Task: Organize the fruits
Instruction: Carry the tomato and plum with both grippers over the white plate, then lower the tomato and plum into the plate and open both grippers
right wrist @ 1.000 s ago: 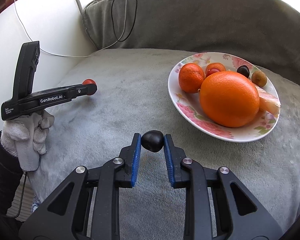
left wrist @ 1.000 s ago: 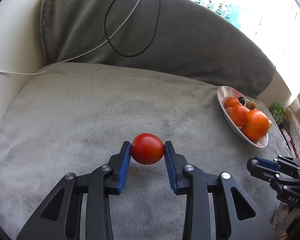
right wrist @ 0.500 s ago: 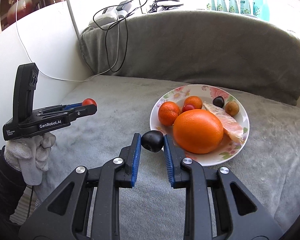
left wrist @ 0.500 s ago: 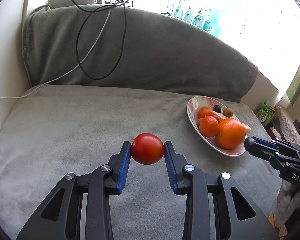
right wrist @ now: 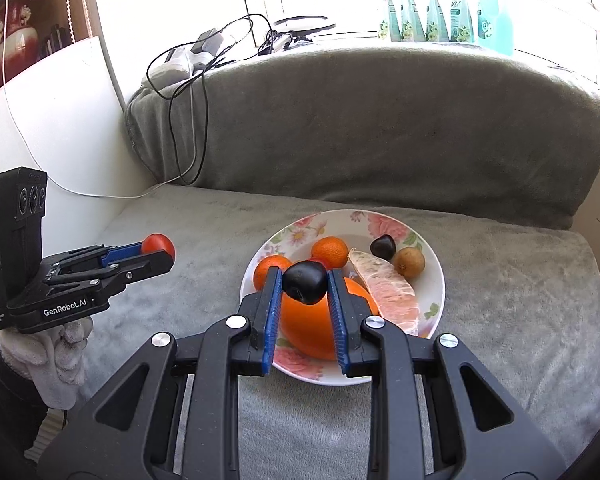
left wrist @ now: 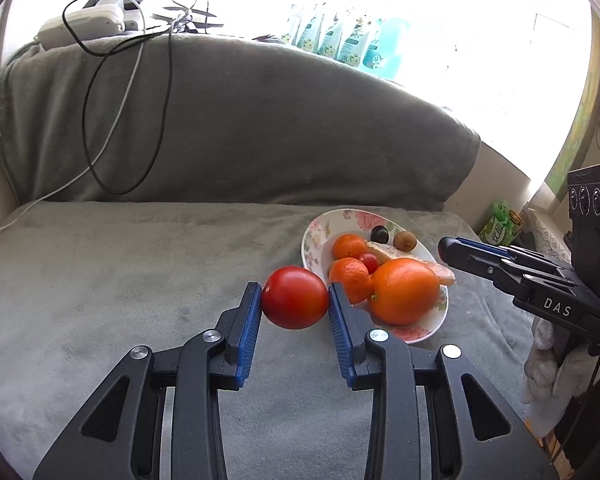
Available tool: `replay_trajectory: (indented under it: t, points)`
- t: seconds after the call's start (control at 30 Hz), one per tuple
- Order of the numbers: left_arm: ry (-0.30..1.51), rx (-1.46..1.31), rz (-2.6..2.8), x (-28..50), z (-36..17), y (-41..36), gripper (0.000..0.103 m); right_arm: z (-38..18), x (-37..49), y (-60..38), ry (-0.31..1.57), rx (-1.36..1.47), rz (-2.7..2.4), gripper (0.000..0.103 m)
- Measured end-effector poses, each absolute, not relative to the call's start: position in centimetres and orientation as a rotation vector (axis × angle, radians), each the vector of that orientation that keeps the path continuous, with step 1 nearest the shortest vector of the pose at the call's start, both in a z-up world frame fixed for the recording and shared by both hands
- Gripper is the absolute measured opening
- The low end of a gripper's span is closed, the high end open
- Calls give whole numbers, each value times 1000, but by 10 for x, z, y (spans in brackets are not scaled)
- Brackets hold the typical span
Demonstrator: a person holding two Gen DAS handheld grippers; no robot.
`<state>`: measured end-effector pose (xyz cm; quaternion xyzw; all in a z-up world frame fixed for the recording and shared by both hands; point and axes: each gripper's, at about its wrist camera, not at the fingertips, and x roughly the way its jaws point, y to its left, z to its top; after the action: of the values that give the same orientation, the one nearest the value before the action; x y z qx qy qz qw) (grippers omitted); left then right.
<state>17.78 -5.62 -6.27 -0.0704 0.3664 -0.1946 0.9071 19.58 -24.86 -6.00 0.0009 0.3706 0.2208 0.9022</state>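
Crowding the flowered white ceramic plate [right wrist: 428,240], which lies on the grey plush sofa seat [left wrist: 100,280], are a large round orange [left wrist: 405,291], two small mandarins [left wrist: 350,276], a tiny red fruit [left wrist: 369,261], a peeled pale grapefruit wedge [right wrist: 388,288], a dark plum-like fruit [right wrist: 382,247] and a small brown kiwi-like fruit [right wrist: 409,263]. Behind the plate rises the grey backrest [right wrist: 380,128], with black and white cables [left wrist: 112,92] draped over its far left end and teal bottles [right wrist: 440,4] on the sill beyond.

The left tongs [left wrist: 295,298] pinch a round glossy red tomato [left wrist: 295,298] between their blue pads, held above the seat just left of the plate's near rim. The right tongs [right wrist: 304,282] pinch a small dark, nearly black fruit [right wrist: 304,282], held over the plate; it and the tong arms cover much of the large orange and one mandarin.

Only the right wrist view shows the whole plate from above, the white-gloved left hand [right wrist: 48,356] and a red vase [right wrist: 14,40] on a shelf far left of the plate. Only the left wrist view shows the right tongs from the side, right of the plate, and green cartons [left wrist: 498,226] down beyond the seat's far right corner.

The grapefruit wedge's long axis runs from the plate's middle toward its near right rim. The dark fruit is slightly lopsided; which end is its stem I cannot tell.
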Motion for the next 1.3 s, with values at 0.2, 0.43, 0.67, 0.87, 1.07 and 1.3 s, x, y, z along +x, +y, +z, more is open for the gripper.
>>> replay_trajectory:
  t: [0.2, 0.43, 0.67, 0.87, 1.07, 1.3]
  points:
    - [759, -139, -446, 187, -62, -79, 32, -57, 218, -254, 764, -2, 458, 24]
    - [763, -126, -488, 199, -61, -102, 32, -62, 244, -258, 786, 15, 467, 24]
    - [772, -118, -521, 208, -62, -121, 32, -67, 267, -261, 816, 43, 484, 24]
    - [780, -117, -535, 214, -64, -130, 32, -75, 282, -266, 851, 77, 496, 24]
    - [790, -118, -541, 219, -68, -135, 32, -85, 291, -269, 884, 105, 501, 24]
    - [798, -123, -549, 225, -71, -138, 32, -91, 297, -271, 908, 122, 511, 24]
